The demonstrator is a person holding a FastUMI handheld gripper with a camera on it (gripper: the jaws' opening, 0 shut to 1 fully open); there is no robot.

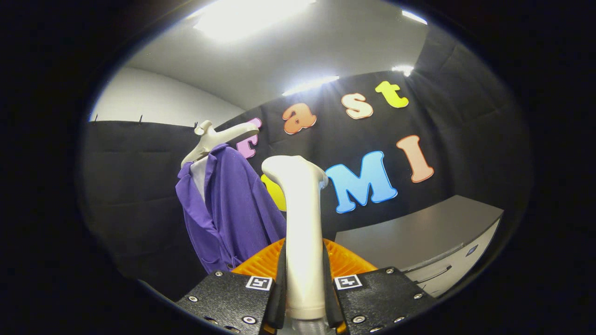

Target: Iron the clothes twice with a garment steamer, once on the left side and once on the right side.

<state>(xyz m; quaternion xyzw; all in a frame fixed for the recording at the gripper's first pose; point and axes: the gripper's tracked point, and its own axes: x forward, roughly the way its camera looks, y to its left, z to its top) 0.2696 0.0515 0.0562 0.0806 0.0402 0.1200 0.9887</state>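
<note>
My 1 camera rode on the gripper (303, 284) and looked forward along its 2 fingers, tilted upward toward the booth's wall and the ceiling lights (251, 16). It sat very near the steamer handle (301, 232) pressed between the fingers, which rose through the middle of my view. The purple garment (233, 209) on its hanger (214, 137) hung farther off, ahead and left of the fingers.

Steamer handle (303, 242): lower end hidden between gripper (303, 284) fingers, both pressing on it; nozzle face turned away, not visible.
Purple garment (233, 209): hem hidden behind fingers; right edge hidden behind handle.
Hanger (219, 137): hook top too small to resolve.
Grey cabinet (433, 237): near end cut off at view edge.
</note>
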